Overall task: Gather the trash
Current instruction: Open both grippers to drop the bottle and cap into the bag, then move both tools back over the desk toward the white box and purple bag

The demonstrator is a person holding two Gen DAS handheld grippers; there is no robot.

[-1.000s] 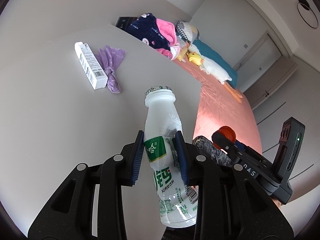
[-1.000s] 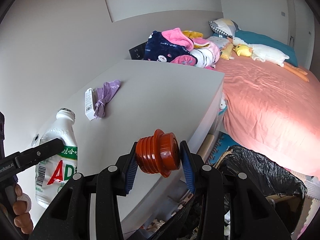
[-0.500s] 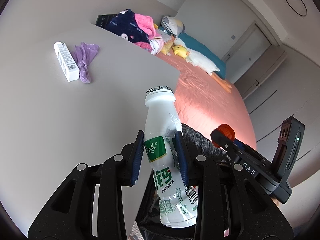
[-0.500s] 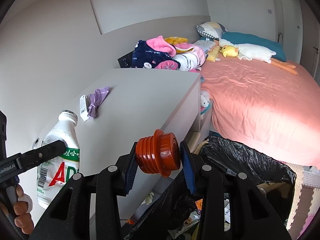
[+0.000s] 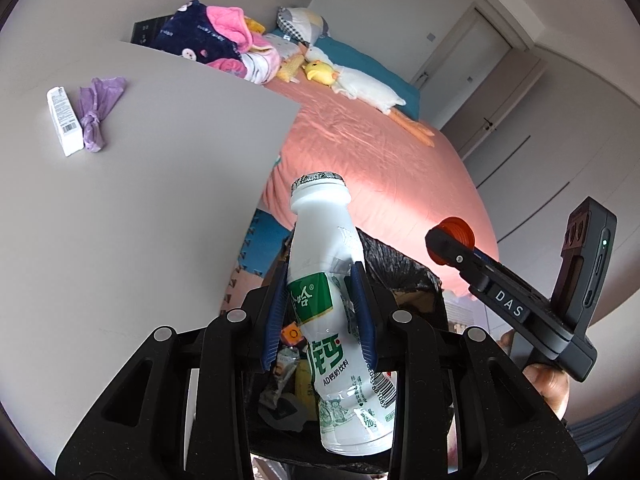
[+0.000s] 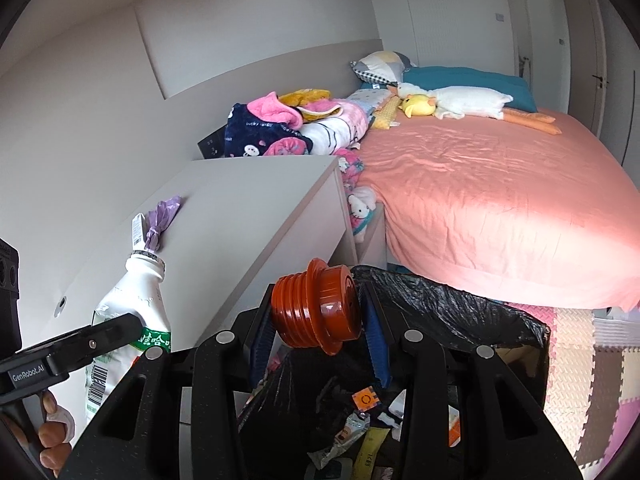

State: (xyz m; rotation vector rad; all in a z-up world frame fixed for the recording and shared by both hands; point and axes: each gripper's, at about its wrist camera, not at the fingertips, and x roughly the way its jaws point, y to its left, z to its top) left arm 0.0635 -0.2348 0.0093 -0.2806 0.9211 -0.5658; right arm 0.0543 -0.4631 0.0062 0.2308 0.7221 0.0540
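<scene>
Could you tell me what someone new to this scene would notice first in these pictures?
Most striking is the white milk bottle clamped upright in the left gripper, and the orange plug pinched in the right gripper. Both hang over the black-lined trash bin beside the grey cabinet. Behind them spreads the pink bed with a plush goose near the pillows.

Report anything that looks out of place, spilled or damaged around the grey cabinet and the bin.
Nothing is spilled or broken. Two bits of litter lie side by side on the grey cabinet top: a white carton and a knotted purple bag. The white bottle is tilted in the left gripper.
</scene>
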